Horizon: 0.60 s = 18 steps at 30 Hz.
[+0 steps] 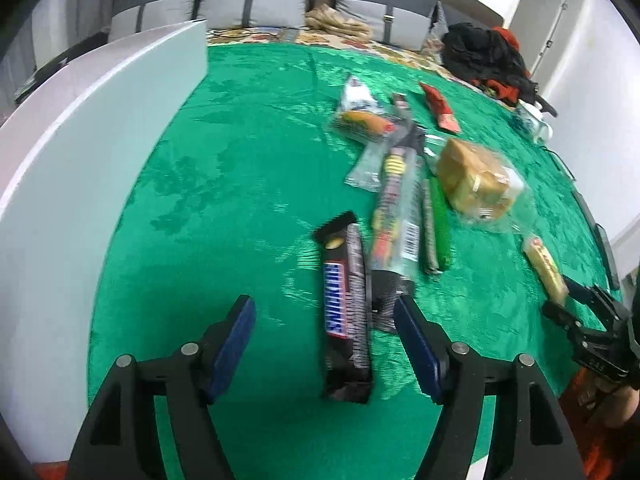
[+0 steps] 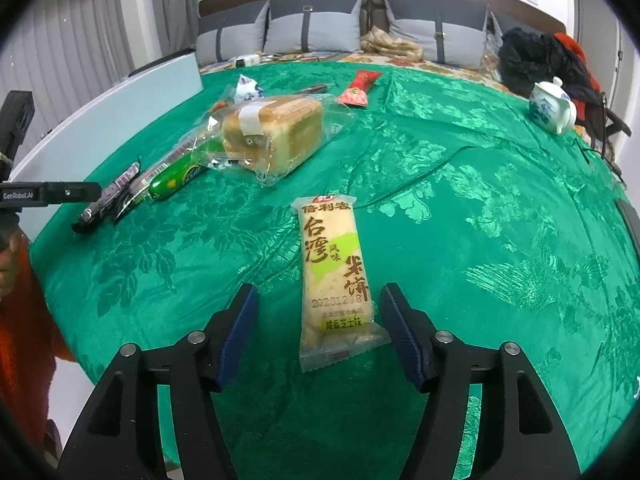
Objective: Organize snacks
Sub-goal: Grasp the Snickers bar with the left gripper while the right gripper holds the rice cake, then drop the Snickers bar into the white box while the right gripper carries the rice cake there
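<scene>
My left gripper (image 1: 325, 322) is open, its jaws on either side of a dark Snickers bar (image 1: 346, 316) that lies on the green cloth (image 1: 240, 184). My right gripper (image 2: 317, 316) is open around the near end of a yellow rice-cracker pack (image 2: 338, 276), also flat on the cloth. The rice-cracker pack (image 1: 546, 270) and the right gripper (image 1: 568, 304) show at the right in the left wrist view. A wrapped bread loaf (image 1: 476, 178) (image 2: 276, 130), a long clear-wrapped snack (image 1: 396, 208), a green stick pack (image 2: 176, 176) and a red packet (image 2: 358, 86) lie farther back.
A white box (image 1: 100, 128) stands along the left edge of the cloth. A blue-and-white teapot (image 2: 552, 106) sits at the far right. A black and red clothes pile (image 2: 548, 60) and grey cushions (image 2: 312, 28) lie beyond. A blue-white snack bag (image 2: 248, 88) lies near the loaf.
</scene>
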### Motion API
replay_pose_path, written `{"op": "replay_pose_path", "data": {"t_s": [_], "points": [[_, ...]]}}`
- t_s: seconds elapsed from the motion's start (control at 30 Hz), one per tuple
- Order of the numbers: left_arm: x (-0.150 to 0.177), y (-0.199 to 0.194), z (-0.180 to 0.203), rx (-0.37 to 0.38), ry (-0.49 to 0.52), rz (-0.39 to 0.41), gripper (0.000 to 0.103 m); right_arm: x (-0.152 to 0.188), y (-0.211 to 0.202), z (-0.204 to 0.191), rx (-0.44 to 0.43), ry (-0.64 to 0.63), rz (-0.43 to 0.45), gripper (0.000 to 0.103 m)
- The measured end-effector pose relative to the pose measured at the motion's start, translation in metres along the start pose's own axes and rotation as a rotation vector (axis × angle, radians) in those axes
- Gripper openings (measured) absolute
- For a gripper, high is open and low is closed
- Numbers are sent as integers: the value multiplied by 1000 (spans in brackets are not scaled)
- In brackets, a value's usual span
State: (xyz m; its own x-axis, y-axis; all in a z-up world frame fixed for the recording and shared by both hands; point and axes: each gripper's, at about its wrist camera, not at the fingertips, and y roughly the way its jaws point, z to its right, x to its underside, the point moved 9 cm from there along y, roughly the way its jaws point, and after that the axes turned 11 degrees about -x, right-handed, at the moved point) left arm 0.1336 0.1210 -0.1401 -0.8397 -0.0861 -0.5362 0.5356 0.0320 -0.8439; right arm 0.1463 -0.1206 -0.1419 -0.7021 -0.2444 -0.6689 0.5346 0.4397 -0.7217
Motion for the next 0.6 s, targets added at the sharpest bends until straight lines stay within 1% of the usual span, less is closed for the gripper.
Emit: {"op": "replay_pose_path", "data": {"t_s": [0.07, 0.2, 0.27, 0.33, 0.43, 0.5, 0.6], "points": [[1, 4, 0, -15, 17, -8, 71, 0, 1, -1, 7, -11, -1, 68], [8, 16, 7, -86, 107, -25, 71, 1, 0, -2, 8, -19, 1, 68], [10, 19, 7, -108, 127, -26, 71, 0, 0, -1, 4, -15, 2, 68], [8, 21, 3, -115, 114, -26, 66, 0, 0, -1, 0, -14, 4, 68], [4, 22, -5, -109, 84, -35, 63, 0, -1, 0, -4, -10, 6, 68], [1, 24, -7, -111, 82, -44, 62, -1, -1, 0, -5, -8, 6, 68], [-1, 25, 0, -73, 96, -54, 62, -1, -1, 1, -17, 9, 5, 68]]}}
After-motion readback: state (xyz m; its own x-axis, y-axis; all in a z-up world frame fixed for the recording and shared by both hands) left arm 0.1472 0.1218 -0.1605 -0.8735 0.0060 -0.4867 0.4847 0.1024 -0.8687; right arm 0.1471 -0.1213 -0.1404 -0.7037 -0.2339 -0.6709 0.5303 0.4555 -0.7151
